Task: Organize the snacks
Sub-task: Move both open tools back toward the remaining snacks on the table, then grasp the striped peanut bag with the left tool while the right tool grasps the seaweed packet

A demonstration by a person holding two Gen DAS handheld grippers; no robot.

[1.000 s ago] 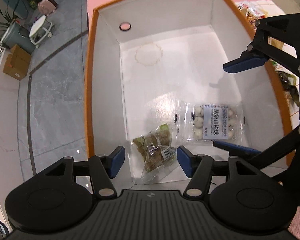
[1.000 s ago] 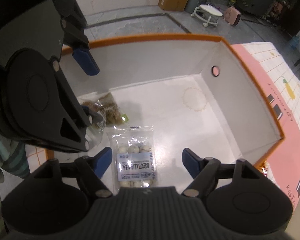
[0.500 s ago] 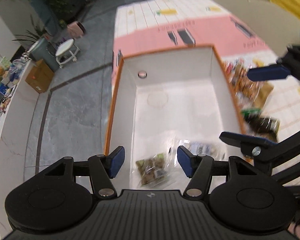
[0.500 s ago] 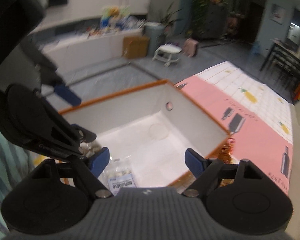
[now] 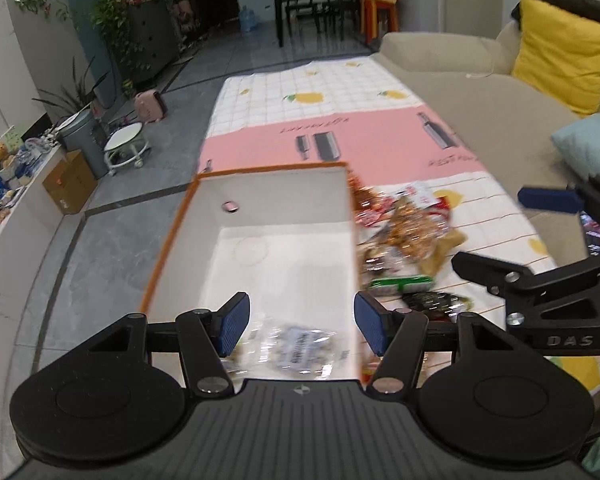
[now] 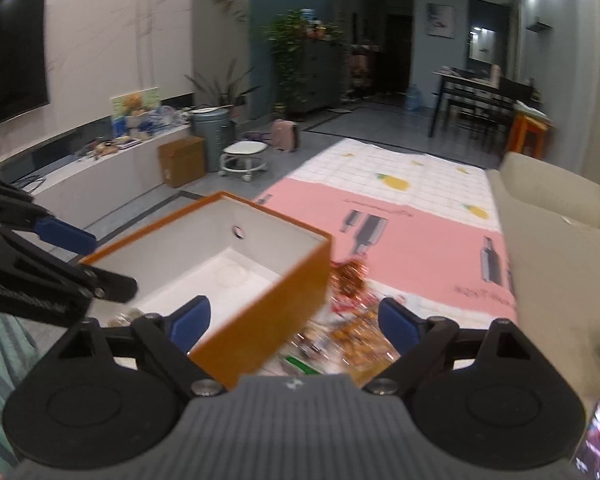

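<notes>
An orange-rimmed box point(image 5: 172, 236) with white inner walls stands on the mat; in the right wrist view its orange outer wall point(image 6: 276, 312) faces me. A clear packet of white balls point(image 5: 296, 350) lies blurred on the box floor near its front. A heap of snack packets point(image 5: 404, 236) lies on the mat right of the box, also visible as a heap of snack packets point(image 6: 348, 320). My left gripper point(image 5: 302, 324) is open above the box's near end, nothing between its pads. My right gripper point(image 6: 294, 322) is opening, empty, over the box's wall and the heap.
A pink and white checked mat point(image 5: 360, 136) covers the floor. A beige sofa point(image 5: 480, 92) with a yellow cushion point(image 5: 560, 64) runs along the right. A cardboard carton point(image 5: 70, 184), a round stool point(image 5: 126, 148) and a bin point(image 5: 82, 140) stand at the left.
Both grippers have risen and tilted up out of the box, leaving both packets inside. The right gripper has swung right toward the snack heap and its jaws have widened.
</notes>
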